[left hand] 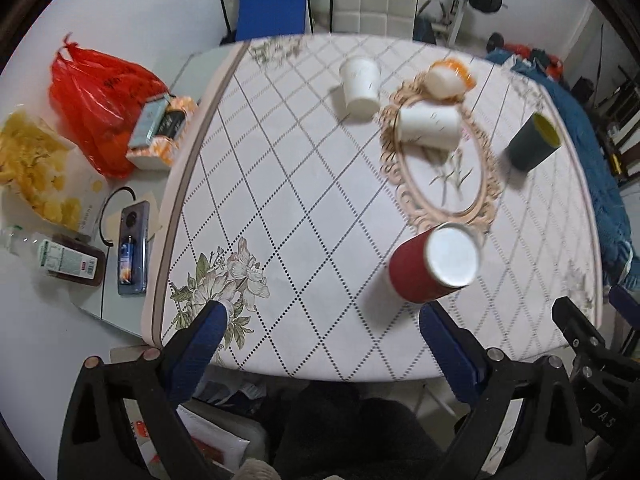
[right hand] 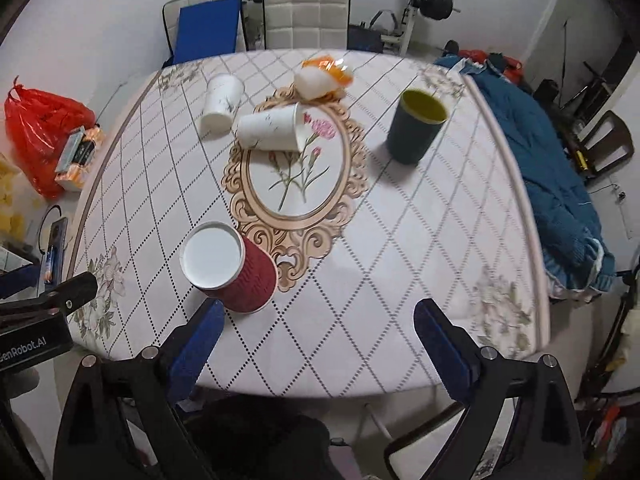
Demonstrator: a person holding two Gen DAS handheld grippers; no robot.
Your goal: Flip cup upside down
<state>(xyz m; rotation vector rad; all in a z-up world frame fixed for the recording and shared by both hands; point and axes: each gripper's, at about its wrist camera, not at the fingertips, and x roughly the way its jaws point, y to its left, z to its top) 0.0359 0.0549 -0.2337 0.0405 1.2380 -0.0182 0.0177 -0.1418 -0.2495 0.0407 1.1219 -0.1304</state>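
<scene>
Cups number four in the left wrist view: a red cup (left hand: 424, 268) at 4 o'clock standing base-up, two white cups, one base-up (left hand: 360, 84) and one on its side (left hand: 430, 125), at 12 to 1, and a dark cup (left hand: 532, 142) at 2, blurred. The left gripper (left hand: 324, 328) has wide jaws holding nothing. A red bag (left hand: 96, 108) sits at 9.

From the right wrist, the same four cups show; the right gripper (right hand: 320, 328) is wide, empty. A blue cloth (right hand: 552, 184) is cut off at 3.
</scene>
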